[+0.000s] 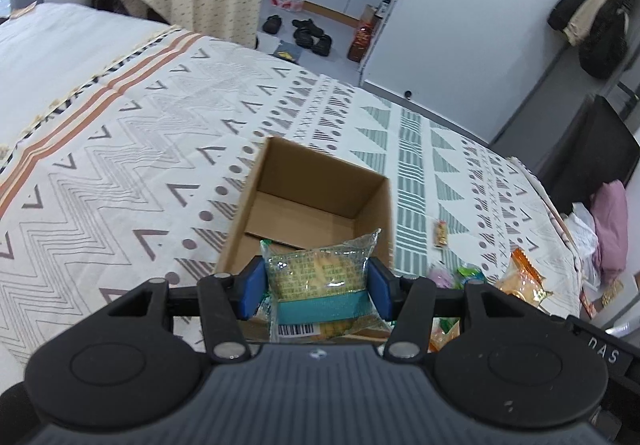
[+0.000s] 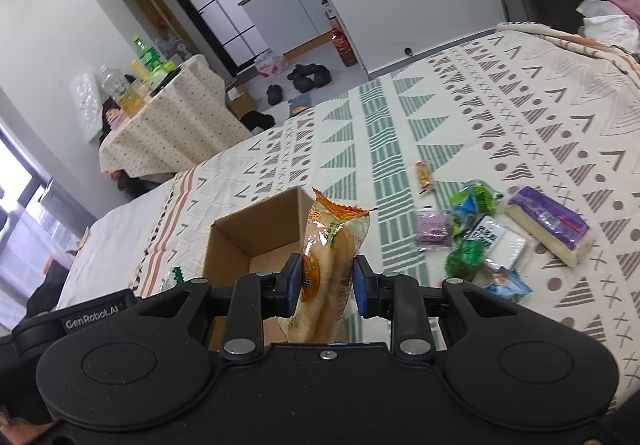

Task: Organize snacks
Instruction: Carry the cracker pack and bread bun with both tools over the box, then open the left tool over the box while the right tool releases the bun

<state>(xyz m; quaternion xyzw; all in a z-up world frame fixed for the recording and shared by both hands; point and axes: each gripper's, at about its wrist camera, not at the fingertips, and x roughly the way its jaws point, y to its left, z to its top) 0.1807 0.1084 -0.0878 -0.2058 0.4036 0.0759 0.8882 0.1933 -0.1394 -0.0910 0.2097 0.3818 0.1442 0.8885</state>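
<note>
Two snack packets ride toward a cardboard box (image 1: 316,205) set on a patterned bedspread (image 1: 120,149) — one in each of the hand-held tongs. The left gripper (image 1: 314,283) is clenched across the middle of a green-and-clear packet (image 1: 320,269), its blue pads (image 1: 253,287) pressing either flank, and holds it just over the near rim of the open box, whose floor looks bare apart from a loose inner flap. The right gripper (image 2: 326,281) is clamped on an orange-topped packet (image 2: 330,257) of pale, finger-shaped pastries, carried upright with its crimped end pointing up, close beside the same box (image 2: 256,241). Both packets appear light and soft: thin, glossy film that likely slides against a pad, air-puffed wrapping that yields when squeezed, and baked goods inside that would probably crumble under a hard pinch. The mid-body hold seen here seems the sensible one — broad faces for the pads, weight balanced either side — while the crimped seams, though flat, may tear or slip. Off to the right on the bedspread, well apart from the box, the rest of the snacks wait: a purple-wrapped block (image 2: 550,223), a green packet (image 2: 464,257), a blue-and-green packet (image 2: 472,201), a small lilac packet (image 2: 432,229), a white pouch with dark print (image 2: 500,241) and a slim stick-shaped snack (image 2: 424,175). Most look equally light and crinkly; the purple block seems firmer and may bear a stronger squeeze across its short sides.
</note>
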